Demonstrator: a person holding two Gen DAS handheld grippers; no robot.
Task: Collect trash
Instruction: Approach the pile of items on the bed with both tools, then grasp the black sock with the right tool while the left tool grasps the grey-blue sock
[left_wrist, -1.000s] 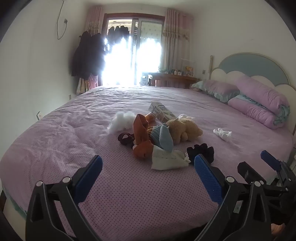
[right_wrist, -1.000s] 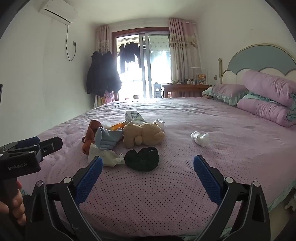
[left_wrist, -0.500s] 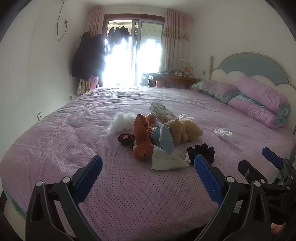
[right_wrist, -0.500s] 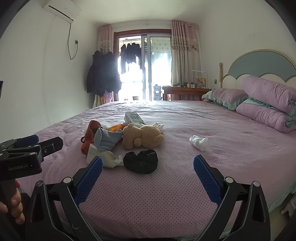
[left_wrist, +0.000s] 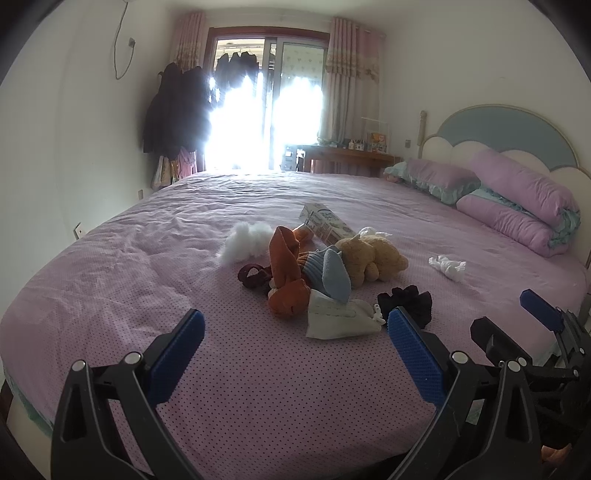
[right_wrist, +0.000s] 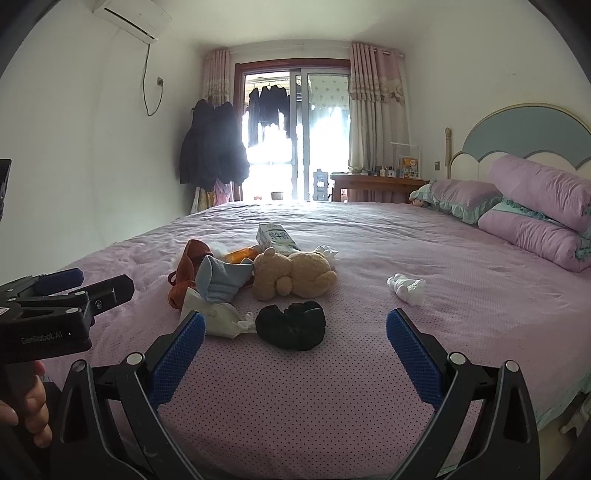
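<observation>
A heap of small items lies mid-bed: a milk carton (left_wrist: 325, 224) (right_wrist: 275, 238), a crumpled white tissue (left_wrist: 447, 266) (right_wrist: 405, 288), white fluff (left_wrist: 246, 242), a white face mask (left_wrist: 338, 318) (right_wrist: 210, 314), an orange bottle (right_wrist: 242, 254), a tan teddy bear (left_wrist: 371, 254) (right_wrist: 293, 274), orange and blue socks (left_wrist: 286, 273) (right_wrist: 218, 278) and a black cloth (left_wrist: 408, 304) (right_wrist: 291, 325). My left gripper (left_wrist: 295, 347) is open and empty, short of the heap. My right gripper (right_wrist: 293, 343) is open and empty, just before the black cloth.
The purple bed cover (left_wrist: 155, 258) (right_wrist: 461, 295) spreads wide around the heap. Pillows and a rolled quilt (left_wrist: 517, 206) (right_wrist: 535, 218) lie by the headboard at right. Coats (right_wrist: 212, 147) hang by the window. A desk (right_wrist: 376, 184) stands beyond the bed.
Both grippers have edged slightly forward toward the heap and stay open. Nothing on the bed has moved.
</observation>
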